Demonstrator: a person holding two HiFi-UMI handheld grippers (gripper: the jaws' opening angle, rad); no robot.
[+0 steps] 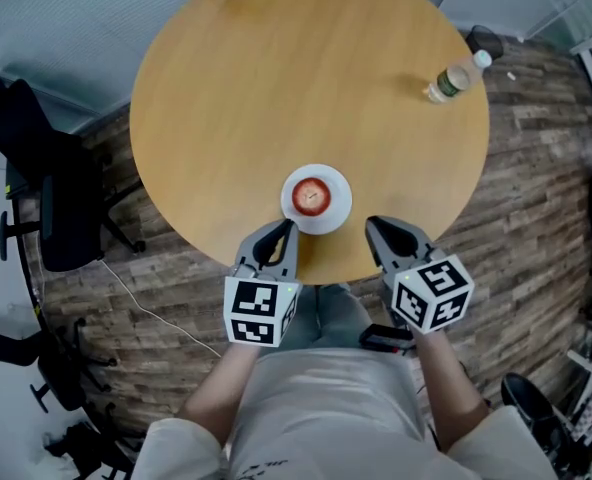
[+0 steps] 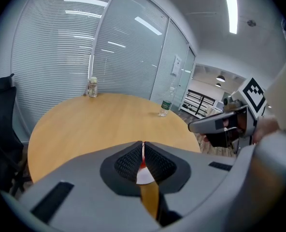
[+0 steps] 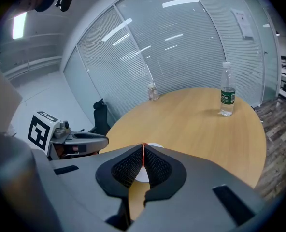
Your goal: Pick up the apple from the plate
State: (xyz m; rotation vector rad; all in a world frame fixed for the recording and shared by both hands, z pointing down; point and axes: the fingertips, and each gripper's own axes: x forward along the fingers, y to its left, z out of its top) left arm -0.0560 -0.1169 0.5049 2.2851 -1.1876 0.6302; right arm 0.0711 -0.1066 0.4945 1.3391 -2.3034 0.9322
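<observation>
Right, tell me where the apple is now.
In the head view the apple sits on the white plate at the near edge of the round table, just ahead of and between the left tongs and the right tongs.

Left tool: grey moulded-plastic left gripper (image 1: pixel 290 228), black ribbed pads (image 2: pixel 128 161), white cube with black square markers (image 1: pixel 260 311).
Right tool: grey moulded-plastic right gripper (image 1: pixel 370 224), matching pads, white marker cube (image 1: pixel 432 293).
Clothing: pale beige short-sleeved shirt (image 1: pixel 326 408); blue-grey trousers (image 1: pixel 331 313).
</observation>
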